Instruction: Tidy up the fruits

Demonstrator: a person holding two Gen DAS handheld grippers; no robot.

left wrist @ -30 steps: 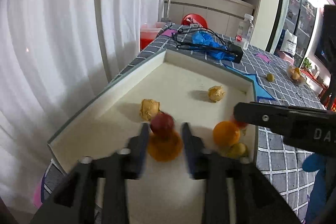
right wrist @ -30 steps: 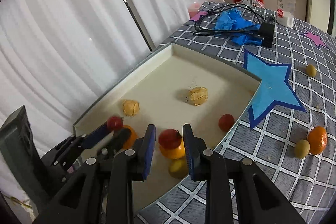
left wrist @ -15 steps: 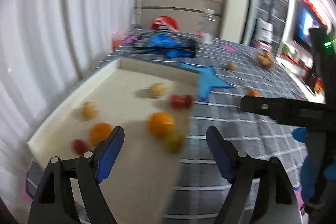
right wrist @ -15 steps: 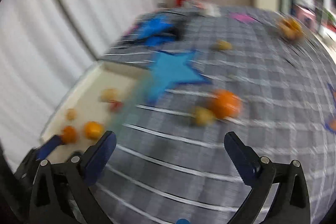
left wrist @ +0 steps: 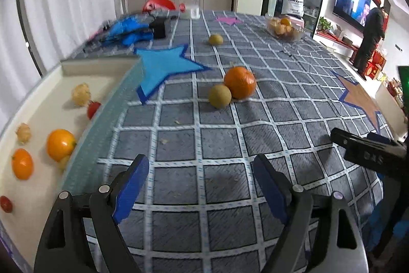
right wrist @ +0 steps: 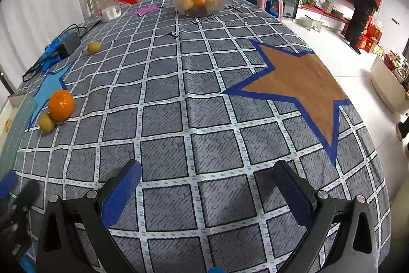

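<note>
My left gripper [left wrist: 202,183] is open and empty above the checked tablecloth. Ahead of it lie an orange [left wrist: 239,82] and a small yellow-green fruit [left wrist: 219,99], touching. A cream tray [left wrist: 41,94] at the left holds two oranges [left wrist: 60,144], small red fruits [left wrist: 93,109] and pale husked fruits [left wrist: 81,94]. Another yellow-green fruit [left wrist: 215,39] lies farther back. My right gripper [right wrist: 207,191] is open and empty, with the orange [right wrist: 61,105] and small fruit [right wrist: 46,122] far to its left.
A glass bowl of fruit [right wrist: 199,3] stands at the table's back. A clear bottle [right wrist: 107,0], a blue cloth [left wrist: 127,28] and a black adapter with cable [right wrist: 67,42] lie at the back left. The table edge drops at the right; a person [right wrist: 363,9] stands beyond.
Both grippers let go of the red fruits in the tray, opened wide and swung right, away from the tray and over the tablecloth.
</note>
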